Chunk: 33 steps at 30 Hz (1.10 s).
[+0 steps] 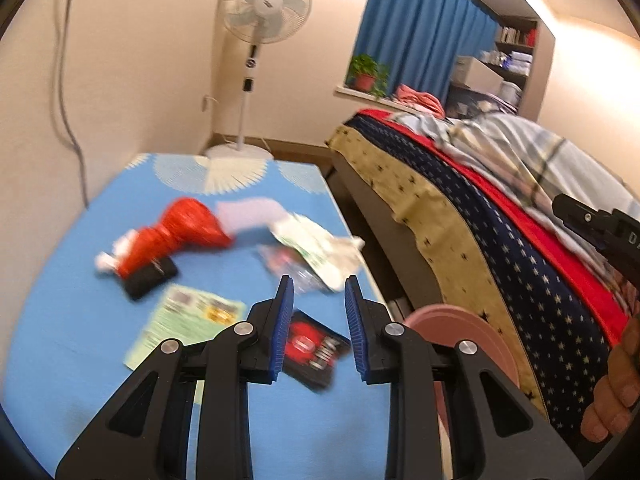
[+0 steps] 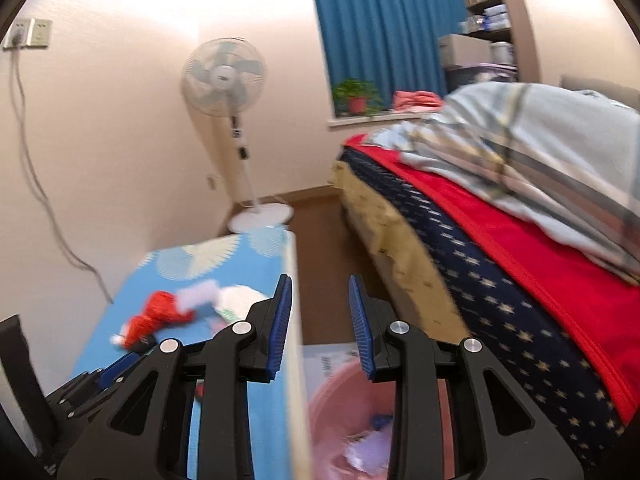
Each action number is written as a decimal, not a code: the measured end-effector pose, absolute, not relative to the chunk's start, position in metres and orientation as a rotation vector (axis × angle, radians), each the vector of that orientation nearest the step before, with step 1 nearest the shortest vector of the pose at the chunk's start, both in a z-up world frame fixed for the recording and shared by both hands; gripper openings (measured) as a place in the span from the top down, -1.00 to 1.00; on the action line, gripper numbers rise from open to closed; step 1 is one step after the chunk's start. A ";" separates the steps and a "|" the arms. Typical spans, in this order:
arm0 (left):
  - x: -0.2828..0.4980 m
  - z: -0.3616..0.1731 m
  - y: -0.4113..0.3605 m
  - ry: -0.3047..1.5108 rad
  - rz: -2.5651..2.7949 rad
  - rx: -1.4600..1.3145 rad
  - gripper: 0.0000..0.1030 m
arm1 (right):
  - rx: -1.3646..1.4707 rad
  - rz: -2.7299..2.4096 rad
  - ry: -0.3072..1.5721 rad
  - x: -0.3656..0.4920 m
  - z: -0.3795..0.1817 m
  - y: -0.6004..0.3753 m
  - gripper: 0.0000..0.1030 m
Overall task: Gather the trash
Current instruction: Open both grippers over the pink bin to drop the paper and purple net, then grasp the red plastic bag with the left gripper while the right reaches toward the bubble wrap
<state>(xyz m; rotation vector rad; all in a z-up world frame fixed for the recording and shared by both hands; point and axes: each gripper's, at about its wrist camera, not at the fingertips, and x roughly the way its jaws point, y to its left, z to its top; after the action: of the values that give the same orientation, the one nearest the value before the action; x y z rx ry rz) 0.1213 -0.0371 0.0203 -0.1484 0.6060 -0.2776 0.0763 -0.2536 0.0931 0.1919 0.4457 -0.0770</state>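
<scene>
My left gripper (image 1: 319,294) is open and empty above the blue table (image 1: 72,312). Trash lies on the table: a red plastic bag (image 1: 180,232), a black block (image 1: 150,278), a green leaflet (image 1: 184,324), a black and red packet (image 1: 316,350), crumpled white paper (image 1: 320,246) and a clear wrapper (image 1: 292,268). A pink bin (image 1: 472,344) stands by the table's right edge. My right gripper (image 2: 320,296) is open and empty above the table edge (image 2: 294,320) and the pink bin (image 2: 340,400), which holds some scraps (image 2: 372,452). The red bag (image 2: 156,316) shows there too.
A bed with a starred blue cover (image 1: 520,264) and a striped quilt (image 2: 540,152) fills the right. A standing fan (image 1: 260,12) is in the far corner. A blue curtain (image 1: 420,28), a potted plant (image 1: 366,74) and shelves (image 1: 512,56) are behind. A cable (image 2: 36,184) hangs on the left wall.
</scene>
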 end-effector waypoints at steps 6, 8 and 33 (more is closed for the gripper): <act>0.152 0.073 0.012 0.566 -0.252 -0.076 0.49 | 0.185 0.121 0.442 0.118 0.131 -0.221 0.50; 0.162 0.088 0.029 0.554 -0.252 -0.052 0.49 | 0.199 0.180 0.458 0.139 0.140 -0.215 0.57; 0.264 -0.024 0.113 0.719 -0.222 -0.158 0.49 | 0.187 0.325 0.706 0.302 -0.009 -0.158 0.39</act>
<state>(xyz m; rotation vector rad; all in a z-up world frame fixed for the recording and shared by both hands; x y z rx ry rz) 0.2641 0.1131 -0.0239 -0.1578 0.7186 -0.2221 0.3025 -0.1584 -0.0093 0.1866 0.7058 0.3250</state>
